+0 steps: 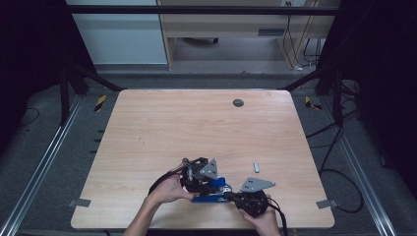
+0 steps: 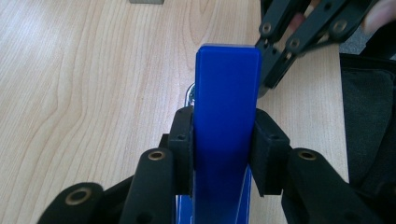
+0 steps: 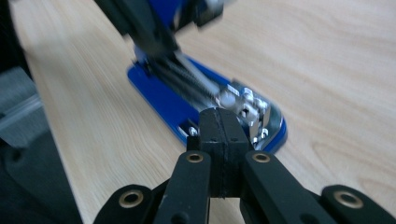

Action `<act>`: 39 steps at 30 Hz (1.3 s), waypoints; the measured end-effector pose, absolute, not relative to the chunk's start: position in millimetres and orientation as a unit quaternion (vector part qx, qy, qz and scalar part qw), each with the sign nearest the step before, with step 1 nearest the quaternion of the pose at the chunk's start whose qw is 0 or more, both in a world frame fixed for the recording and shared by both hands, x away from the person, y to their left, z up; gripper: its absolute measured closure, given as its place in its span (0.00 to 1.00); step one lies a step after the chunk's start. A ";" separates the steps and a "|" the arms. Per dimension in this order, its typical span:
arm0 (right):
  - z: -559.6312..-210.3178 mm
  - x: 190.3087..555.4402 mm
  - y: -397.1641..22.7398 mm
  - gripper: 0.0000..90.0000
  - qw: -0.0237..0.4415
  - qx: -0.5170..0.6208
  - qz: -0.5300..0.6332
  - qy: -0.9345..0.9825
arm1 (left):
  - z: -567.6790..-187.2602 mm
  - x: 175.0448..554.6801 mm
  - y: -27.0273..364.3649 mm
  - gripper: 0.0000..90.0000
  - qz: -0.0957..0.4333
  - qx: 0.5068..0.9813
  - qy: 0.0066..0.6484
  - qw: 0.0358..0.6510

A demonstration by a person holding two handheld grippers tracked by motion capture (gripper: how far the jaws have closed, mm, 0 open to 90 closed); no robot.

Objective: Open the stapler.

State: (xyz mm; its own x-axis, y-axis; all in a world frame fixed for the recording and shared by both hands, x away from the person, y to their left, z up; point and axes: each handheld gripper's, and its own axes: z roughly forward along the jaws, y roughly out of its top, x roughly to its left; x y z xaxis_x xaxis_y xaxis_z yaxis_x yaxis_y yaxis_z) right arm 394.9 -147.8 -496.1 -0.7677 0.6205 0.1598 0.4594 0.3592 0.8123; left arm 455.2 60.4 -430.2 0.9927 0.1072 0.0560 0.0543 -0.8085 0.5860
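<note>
Working over my pale wooden counter [image 1: 162, 128], I have the blue stapler [image 2: 226, 121] lying near the front edge. My left claw [image 2: 224, 154] is pinching its raised blue top arm from both sides. My right claw [image 3: 219, 140] is pressed together at the stapler's metal front end; a small grey piece [image 1: 256, 166] lies nearby.

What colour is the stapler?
The stapler is blue, with silver metal inside; the left gripper view shows it best.
</note>
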 end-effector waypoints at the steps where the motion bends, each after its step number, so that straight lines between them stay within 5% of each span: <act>1: -493.7 394.8 -149.5 1.00 0.090 0.328 0.468 0.816 | -430.3 455.3 60.2 0.72 0.043 0.950 0.043 0.307; 25: -475.5 404.8 -151.7 1.00 0.108 0.299 0.512 0.798 | -429.9 457.2 59.6 0.71 0.033 0.952 0.059 0.300; 39: -475.3 405.1 -152.0 1.00 0.105 0.300 0.512 0.798 | -412.3 445.3 97.4 0.47 0.056 0.927 0.125 0.350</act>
